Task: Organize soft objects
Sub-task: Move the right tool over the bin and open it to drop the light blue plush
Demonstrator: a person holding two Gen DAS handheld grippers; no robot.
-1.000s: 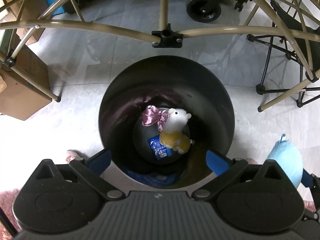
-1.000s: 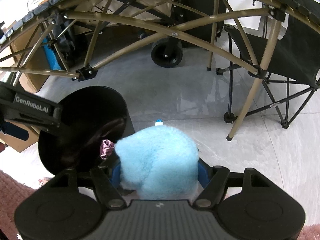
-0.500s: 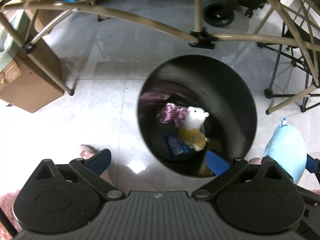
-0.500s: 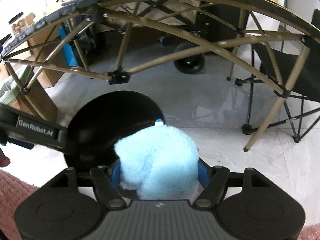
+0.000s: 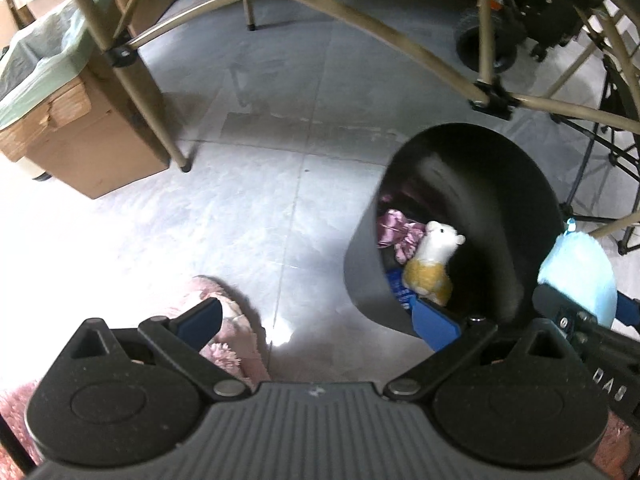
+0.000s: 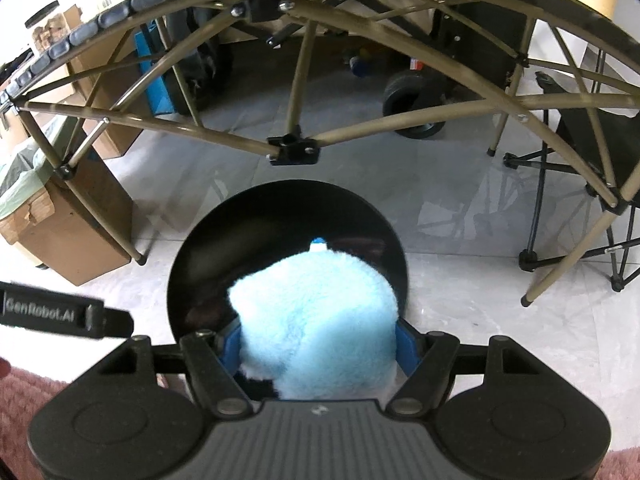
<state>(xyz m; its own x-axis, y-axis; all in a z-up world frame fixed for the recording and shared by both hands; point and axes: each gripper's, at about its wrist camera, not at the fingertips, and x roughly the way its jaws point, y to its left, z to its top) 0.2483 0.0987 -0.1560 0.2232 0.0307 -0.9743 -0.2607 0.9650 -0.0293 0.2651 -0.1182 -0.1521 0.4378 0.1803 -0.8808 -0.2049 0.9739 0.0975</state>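
Left gripper (image 5: 316,320) hangs with its jaws apart and nothing between them; over the last second it has slid aside, so the black bin (image 5: 516,160), earlier centred beneath it, now sits off to its right over bare floor. Inside the bin lie a white-and-yellow plush (image 5: 432,264) and a pink satin bow (image 5: 394,230). Right gripper (image 6: 318,342) is clamped on the blue plush (image 6: 316,320) and has moved across so that the bin's mouth (image 6: 280,200), formerly off to one side, lies straight ahead below the toy. That likely readies the drop; the toy is not yet released.
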